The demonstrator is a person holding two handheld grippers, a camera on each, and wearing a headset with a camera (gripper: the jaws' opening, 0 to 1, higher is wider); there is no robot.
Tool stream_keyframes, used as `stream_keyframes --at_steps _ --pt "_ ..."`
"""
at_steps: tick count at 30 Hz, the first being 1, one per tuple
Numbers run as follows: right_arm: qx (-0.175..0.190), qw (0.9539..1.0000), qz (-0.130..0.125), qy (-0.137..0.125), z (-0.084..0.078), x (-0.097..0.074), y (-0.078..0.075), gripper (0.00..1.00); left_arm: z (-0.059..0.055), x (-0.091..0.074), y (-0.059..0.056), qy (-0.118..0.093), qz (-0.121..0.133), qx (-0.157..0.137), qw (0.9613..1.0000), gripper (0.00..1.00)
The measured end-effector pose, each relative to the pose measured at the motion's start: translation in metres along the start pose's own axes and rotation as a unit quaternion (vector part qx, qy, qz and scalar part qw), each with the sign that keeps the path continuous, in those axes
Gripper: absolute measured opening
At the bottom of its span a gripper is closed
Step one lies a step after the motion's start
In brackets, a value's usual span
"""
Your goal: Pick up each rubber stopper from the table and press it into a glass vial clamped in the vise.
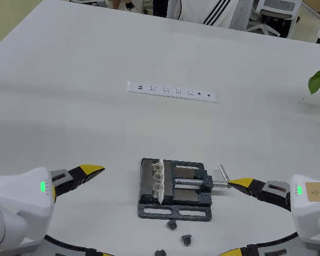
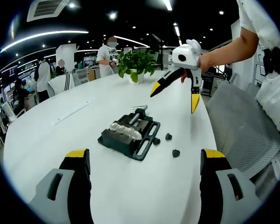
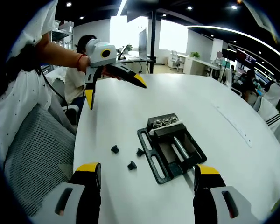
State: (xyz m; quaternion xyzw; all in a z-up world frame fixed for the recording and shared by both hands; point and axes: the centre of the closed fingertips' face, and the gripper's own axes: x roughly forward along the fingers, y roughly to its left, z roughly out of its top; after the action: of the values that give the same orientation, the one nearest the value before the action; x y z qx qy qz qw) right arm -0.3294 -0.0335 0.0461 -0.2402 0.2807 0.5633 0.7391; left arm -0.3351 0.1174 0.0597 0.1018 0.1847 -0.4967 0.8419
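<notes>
One vise (image 1: 147,181) with three vials (image 3: 166,121), three stoppers (image 3: 131,165), one power strip (image 1: 172,91), one plant (image 2: 137,63), one table (image 1: 69,122), and two grippers, left gripper (image 2: 144,154) and right gripper (image 3: 147,168).

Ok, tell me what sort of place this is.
Probably an open-plan office or lab: a big white table with a power strip, a mesh office chair, a potted plant, and other people standing behind.

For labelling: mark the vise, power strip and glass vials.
vise (image 1: 184,196), head view, dark bed below the screw.
power strip (image 1: 172,91), head view, middle of top face.
glass vials (image 1: 158,180), head view, middle vial's rim.
</notes>
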Motion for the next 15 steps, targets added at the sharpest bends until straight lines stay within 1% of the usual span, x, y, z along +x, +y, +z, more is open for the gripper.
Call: stream_keyframes --at_steps 3,9,15 --pt "-0.009 0.9999 0.008 0.007 0.002 0.003 0.002 0.78 0.001 -0.001 0.0 -0.002 0.002 -0.001 1.0 0.98" --pt "-0.03 0.9987 0.032 0.024 0.003 0.01 0.009 0.67 0.002 -0.002 -0.002 -0.006 0.005 -0.003 1.0 0.98" --pt "-0.054 0.9959 0.058 0.044 0.002 0.016 0.014 0.56 0.003 -0.004 -0.002 -0.01 0.009 -0.004 0.9999 0.98"
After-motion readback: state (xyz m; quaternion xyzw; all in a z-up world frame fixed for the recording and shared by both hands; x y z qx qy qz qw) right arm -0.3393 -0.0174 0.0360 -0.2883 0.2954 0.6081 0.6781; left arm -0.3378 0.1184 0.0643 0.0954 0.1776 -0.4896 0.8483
